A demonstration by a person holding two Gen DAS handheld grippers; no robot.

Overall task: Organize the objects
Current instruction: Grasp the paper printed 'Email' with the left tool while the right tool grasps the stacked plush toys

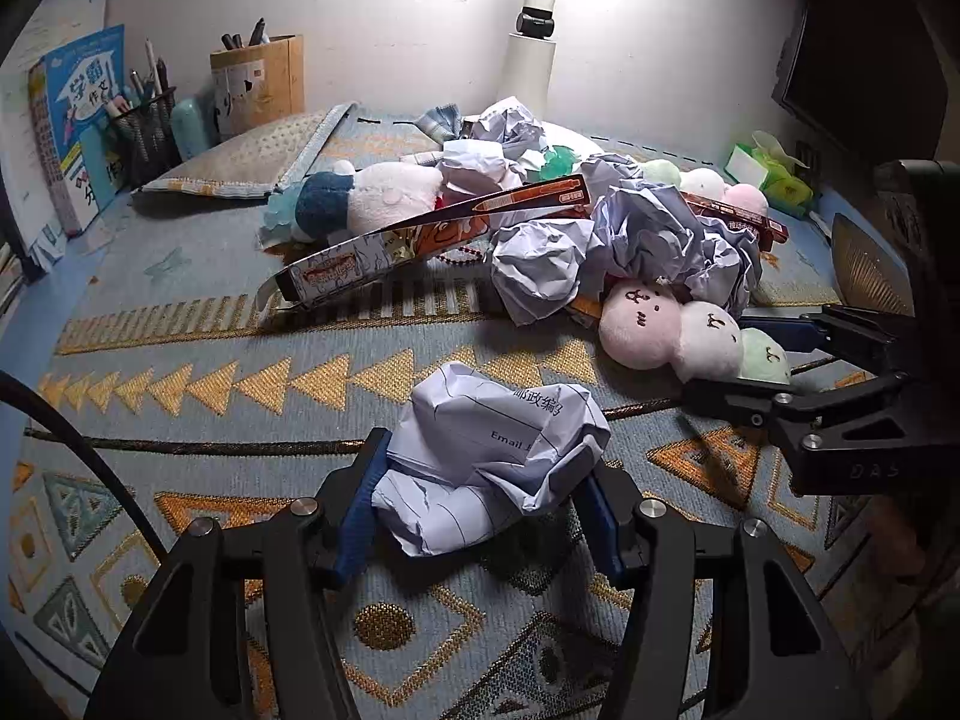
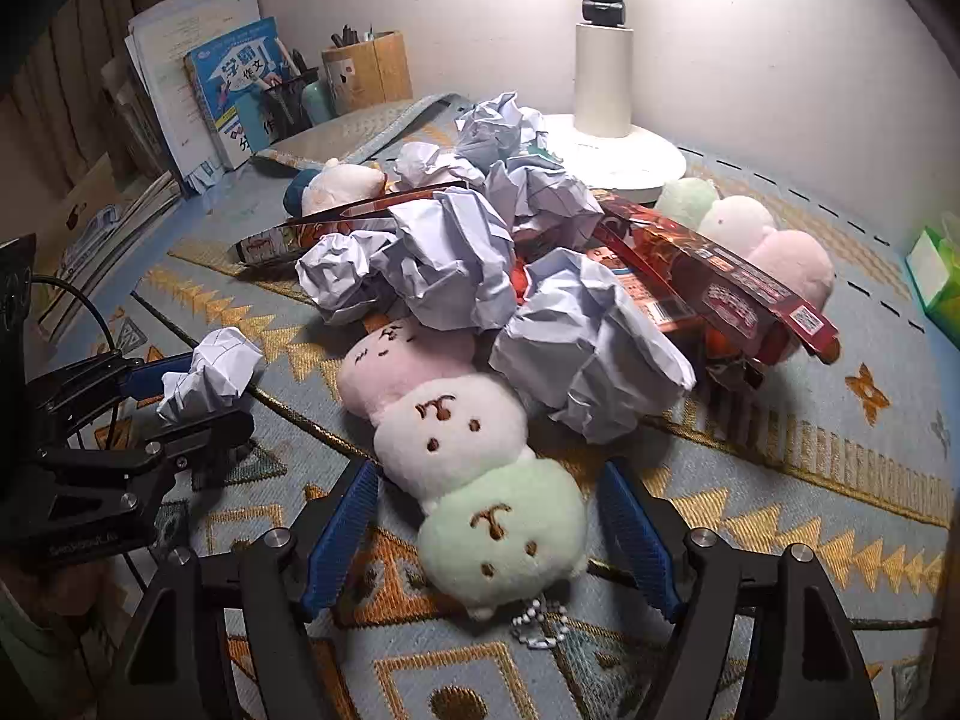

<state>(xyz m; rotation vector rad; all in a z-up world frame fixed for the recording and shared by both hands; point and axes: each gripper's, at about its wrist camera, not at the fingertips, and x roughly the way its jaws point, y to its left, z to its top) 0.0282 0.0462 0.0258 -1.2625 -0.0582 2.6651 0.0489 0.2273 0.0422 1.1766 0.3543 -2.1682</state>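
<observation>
My left gripper (image 1: 483, 492) is shut on a crumpled paper ball (image 1: 486, 468) just above the patterned mat (image 1: 180, 396); it also shows in the right wrist view (image 2: 207, 375). My right gripper (image 2: 489, 516) is open, its blue pads on either side of the green end of a three-ball plush (image 2: 474, 462) in pink, white and green, lying on the mat. In the left wrist view this plush (image 1: 690, 339) lies at the right with the right gripper (image 1: 744, 360) around it. Behind is a pile of crumpled paper (image 2: 450, 252).
The pile also holds long printed boxes (image 2: 720, 276) (image 1: 432, 234), a blue-and-white plush (image 1: 372, 198) and a second three-ball plush (image 2: 750, 234). A white lamp base (image 2: 606, 144), pen holders (image 1: 258, 84), books (image 1: 78, 120) and a green tissue pack (image 1: 768, 174) stand along the back.
</observation>
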